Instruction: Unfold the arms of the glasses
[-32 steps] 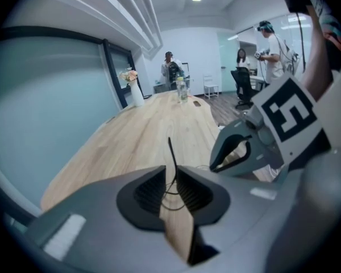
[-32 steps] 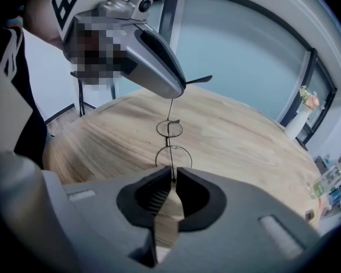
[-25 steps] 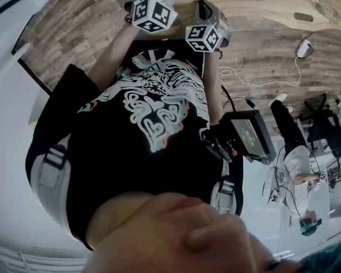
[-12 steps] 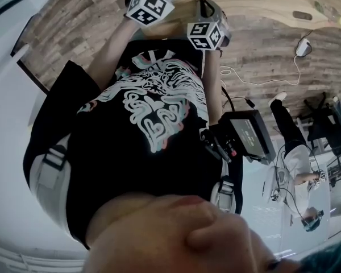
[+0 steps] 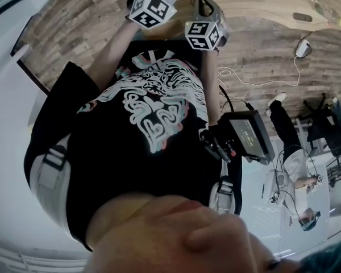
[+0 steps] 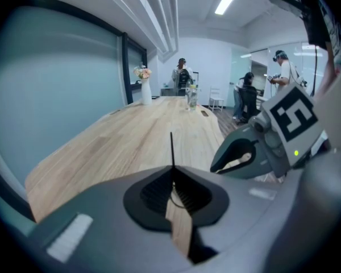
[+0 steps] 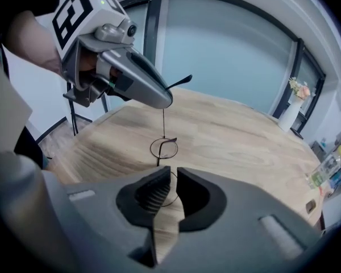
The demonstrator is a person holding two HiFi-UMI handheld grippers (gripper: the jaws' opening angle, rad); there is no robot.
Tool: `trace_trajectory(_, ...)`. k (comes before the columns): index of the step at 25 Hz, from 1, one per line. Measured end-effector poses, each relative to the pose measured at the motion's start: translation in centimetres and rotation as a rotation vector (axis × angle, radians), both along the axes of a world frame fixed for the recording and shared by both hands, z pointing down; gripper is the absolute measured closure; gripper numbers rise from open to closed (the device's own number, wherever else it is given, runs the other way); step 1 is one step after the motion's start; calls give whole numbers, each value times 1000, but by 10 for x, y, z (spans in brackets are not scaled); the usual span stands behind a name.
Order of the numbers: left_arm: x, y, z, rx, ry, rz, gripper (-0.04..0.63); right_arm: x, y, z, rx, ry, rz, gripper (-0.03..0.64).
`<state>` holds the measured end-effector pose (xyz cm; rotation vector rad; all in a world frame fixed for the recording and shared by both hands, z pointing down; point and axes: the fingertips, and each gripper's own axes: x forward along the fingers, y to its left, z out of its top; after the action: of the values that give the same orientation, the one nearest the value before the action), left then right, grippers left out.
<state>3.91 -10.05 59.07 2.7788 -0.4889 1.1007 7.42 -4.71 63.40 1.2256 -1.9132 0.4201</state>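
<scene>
The thin black wire glasses hang in the air between both grippers, above the wooden table (image 7: 233, 135). One round lens (image 7: 163, 148) shows just past my right gripper (image 7: 173, 178), which is shut on the other lens's rim. In the left gripper view my left gripper (image 6: 171, 175) is shut on a thin black arm (image 6: 171, 149) that sticks straight up out of the jaws. From the right gripper view, that left gripper (image 7: 165, 101) sits above the lens, with the arm (image 7: 163, 123) running down from it. Seen from the head, both marker cubes (image 5: 152, 7) (image 5: 204, 34) sit close together at the top.
The long wooden table (image 6: 131, 141) stretches away with a white vase of flowers (image 6: 145, 90) and a bottle (image 6: 190, 98) at its far end. People (image 6: 182, 75) stand beyond it. A black device (image 5: 247, 132) hangs at the person's hip, and a cable lies on the floor.
The left gripper's cube has shifted slightly up and to the right and turned a little. The right gripper's cube has barely moved.
</scene>
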Motion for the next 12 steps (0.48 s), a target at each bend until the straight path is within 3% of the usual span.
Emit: trace_trajectory(12,2,8,-10,31,-22,-9,595,-32,-9,-8,2,-46,-66,580)
